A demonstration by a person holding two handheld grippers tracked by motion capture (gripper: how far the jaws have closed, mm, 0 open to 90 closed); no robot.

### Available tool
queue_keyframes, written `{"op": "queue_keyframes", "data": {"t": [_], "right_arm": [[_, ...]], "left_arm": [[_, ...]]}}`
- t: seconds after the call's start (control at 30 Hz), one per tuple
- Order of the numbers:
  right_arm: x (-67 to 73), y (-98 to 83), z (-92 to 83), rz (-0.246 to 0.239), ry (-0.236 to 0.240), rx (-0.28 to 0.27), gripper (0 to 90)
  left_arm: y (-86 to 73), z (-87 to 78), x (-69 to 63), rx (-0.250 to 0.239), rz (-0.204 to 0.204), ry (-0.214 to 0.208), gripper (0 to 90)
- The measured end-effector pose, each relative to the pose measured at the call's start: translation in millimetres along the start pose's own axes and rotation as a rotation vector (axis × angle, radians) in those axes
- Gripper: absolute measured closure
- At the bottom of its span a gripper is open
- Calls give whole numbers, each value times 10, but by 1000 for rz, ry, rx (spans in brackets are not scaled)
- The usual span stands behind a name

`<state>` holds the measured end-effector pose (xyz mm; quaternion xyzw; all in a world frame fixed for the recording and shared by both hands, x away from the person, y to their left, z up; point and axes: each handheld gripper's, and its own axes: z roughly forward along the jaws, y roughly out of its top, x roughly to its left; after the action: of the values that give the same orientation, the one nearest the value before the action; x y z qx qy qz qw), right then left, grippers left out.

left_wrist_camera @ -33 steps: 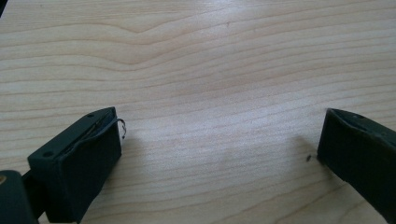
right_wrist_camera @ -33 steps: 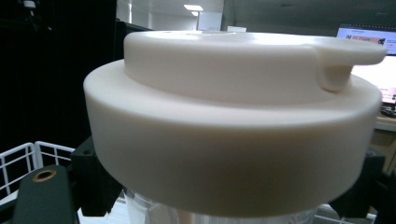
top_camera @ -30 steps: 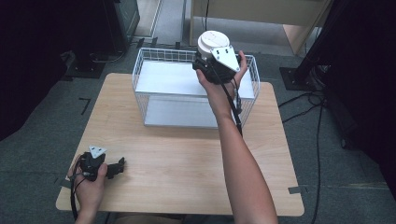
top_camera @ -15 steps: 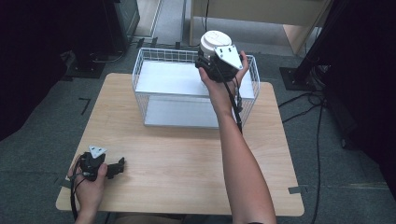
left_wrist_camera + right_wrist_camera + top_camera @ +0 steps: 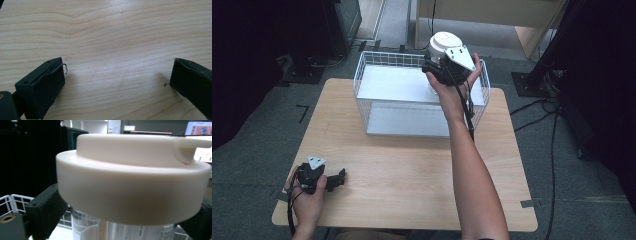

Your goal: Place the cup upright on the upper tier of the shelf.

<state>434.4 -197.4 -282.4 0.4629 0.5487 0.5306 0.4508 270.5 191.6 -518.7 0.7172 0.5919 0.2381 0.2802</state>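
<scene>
White smooth round lid [image 5: 130,182] tops clear ribbed jar [image 5: 120,230] over wire basket [image 5: 377,60].

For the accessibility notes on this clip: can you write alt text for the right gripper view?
A clear plastic container with a wide cream-white round lid looms close, standing between the right gripper's two black jaws, which have just been opening. Behind it are a white wire basket and a dark room.

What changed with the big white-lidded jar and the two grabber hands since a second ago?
The right gripper has just been opening its jaws beside the jar in the wire basket; the jar sits between them, and whether they press it I cannot tell. The hand barely shifted. The left gripper stayed open on the table.
</scene>
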Motion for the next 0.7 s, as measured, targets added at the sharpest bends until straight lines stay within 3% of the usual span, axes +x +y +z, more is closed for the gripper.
{"op": "queue_keyframes", "data": {"t": [0.27, 0.47, 0.7], "right_arm": [[-34, 6, -51, -4, 21, 21, 0], [-51, 5, -117, -12, -16, 22, 0], [-81, -62, -191, -19, -11, 25, 0]], "left_arm": [[0, 0, 0, 0, 0, 0, 0], [0, 1, 0, -1, 0, 0, 0], [0, 1, -1, -1, 0, 0, 0]]}}
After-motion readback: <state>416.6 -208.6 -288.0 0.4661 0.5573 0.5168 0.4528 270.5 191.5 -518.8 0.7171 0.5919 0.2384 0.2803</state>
